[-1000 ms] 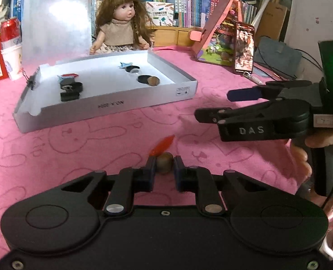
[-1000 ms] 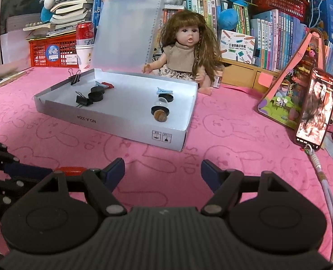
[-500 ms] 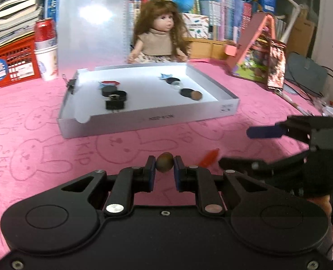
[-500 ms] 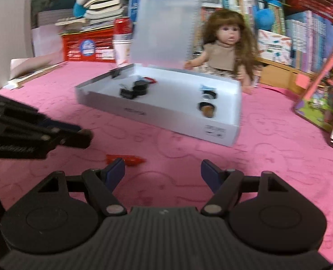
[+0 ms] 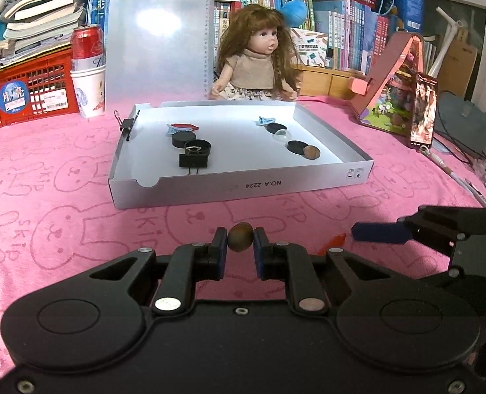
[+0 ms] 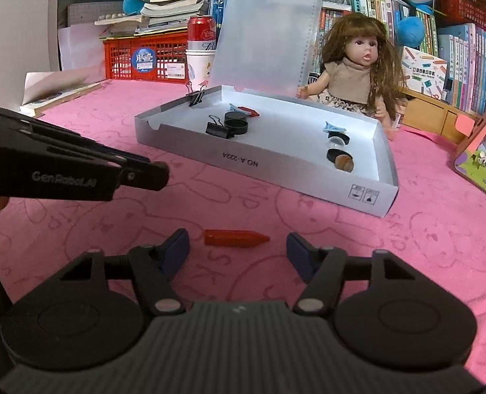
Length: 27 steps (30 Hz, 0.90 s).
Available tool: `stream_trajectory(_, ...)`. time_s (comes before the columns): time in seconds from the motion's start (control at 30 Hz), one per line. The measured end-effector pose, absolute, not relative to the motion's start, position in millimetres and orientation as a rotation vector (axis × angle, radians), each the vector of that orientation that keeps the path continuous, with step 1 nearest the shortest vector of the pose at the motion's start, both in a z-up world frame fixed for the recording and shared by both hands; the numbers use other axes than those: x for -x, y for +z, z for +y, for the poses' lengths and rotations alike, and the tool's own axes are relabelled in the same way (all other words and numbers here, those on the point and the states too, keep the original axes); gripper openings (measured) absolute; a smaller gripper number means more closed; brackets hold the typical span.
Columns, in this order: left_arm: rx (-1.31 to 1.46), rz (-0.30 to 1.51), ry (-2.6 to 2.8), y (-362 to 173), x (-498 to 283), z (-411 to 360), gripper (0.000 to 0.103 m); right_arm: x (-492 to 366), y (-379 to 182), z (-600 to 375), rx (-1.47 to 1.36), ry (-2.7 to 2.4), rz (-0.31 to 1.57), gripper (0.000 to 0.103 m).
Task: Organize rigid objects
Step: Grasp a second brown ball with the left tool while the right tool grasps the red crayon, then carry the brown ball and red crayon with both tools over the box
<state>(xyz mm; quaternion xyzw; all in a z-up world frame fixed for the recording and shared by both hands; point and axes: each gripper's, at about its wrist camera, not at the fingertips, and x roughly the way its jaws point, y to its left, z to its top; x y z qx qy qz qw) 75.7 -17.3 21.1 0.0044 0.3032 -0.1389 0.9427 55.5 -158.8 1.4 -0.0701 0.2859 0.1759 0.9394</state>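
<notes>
Sorting looks partly done — clips (image 5: 193, 161), discs (image 5: 183, 138) and a nut (image 5: 311, 152) already lie in the tray (image 5: 243, 185). The left tool (image 5: 240, 244) is clenched on a second nut (image 5: 240, 239), short of the tray's near wall. The right tool (image 6: 238, 251) has just been closing, its jaws apart with the red cap (image 6: 236, 238) on the bench (image 6: 78, 229) just ahead between them, not yet pinched. Both pieces seem left to place. The wall ahead must be cleared; open bench lies on both sides, and the tray's middle is free.
</notes>
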Motion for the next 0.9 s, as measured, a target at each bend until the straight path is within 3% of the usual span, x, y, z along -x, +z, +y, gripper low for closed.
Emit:
stream_trajectory(0.07,-0.007,0.618,-0.282,20.9,-76.4,-17.8,0.016,-55.3,1.9,-158.7,0.129,0.360,0.581,0.069)
stream_trajectory(0.13,-0.006,0.616,-0.280,21.3,-76.9,-18.0,0.016,-55.1,1.8,-158.0,0.125,0.352,0.575,0.050)
stream_trajectory(0.17,-0.004,0.616,-0.280,21.6,-77.0,-17.9,0.016,-54.9,2.0,-157.5,0.122,0.349,0.572,0.049)
stream_trajectory(0.9,0.021,0.591,-0.262,36.4,-94.7,-11.3,0.016,-72.7,31.7,-174.5,0.065,0.243,0.509,0.049)
